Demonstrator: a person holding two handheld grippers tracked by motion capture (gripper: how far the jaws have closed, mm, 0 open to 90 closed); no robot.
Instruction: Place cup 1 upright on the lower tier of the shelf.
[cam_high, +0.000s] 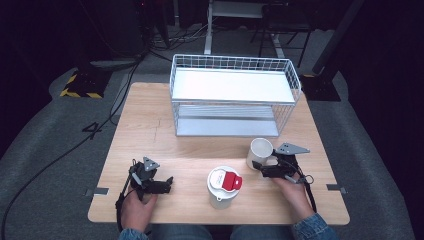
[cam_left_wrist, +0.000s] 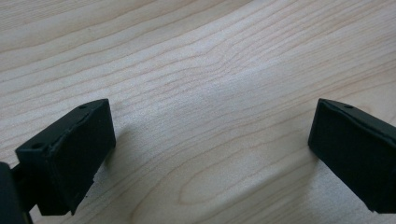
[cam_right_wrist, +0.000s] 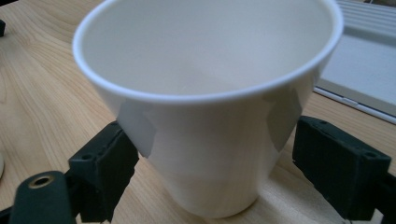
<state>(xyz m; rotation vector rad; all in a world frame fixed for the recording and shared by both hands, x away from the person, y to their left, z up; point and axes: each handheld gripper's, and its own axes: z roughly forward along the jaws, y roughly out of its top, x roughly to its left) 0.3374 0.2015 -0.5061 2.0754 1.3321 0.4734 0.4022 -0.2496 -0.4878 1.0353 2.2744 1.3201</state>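
Observation:
A white cup (cam_high: 260, 150) stands upright and empty on the wooden table (cam_high: 150, 130), right of centre. My right gripper (cam_high: 261, 167) reaches it from the right, low against its near side. In the right gripper view the cup (cam_right_wrist: 205, 93) sits between the two black jaws, and the pads (cam_right_wrist: 109, 158) lie against its lower wall on both sides. My left gripper (cam_high: 167, 184) rests near the table's front left edge. Its jaws stand wide apart over bare wood (cam_left_wrist: 210, 70), with nothing between them.
A white tumbler with a red lid (cam_high: 224, 185) stands at the front centre, between the two hands. A white wire rack (cam_high: 235, 95) with two shelves takes up the back of the table. Dark floor and cables surround the table.

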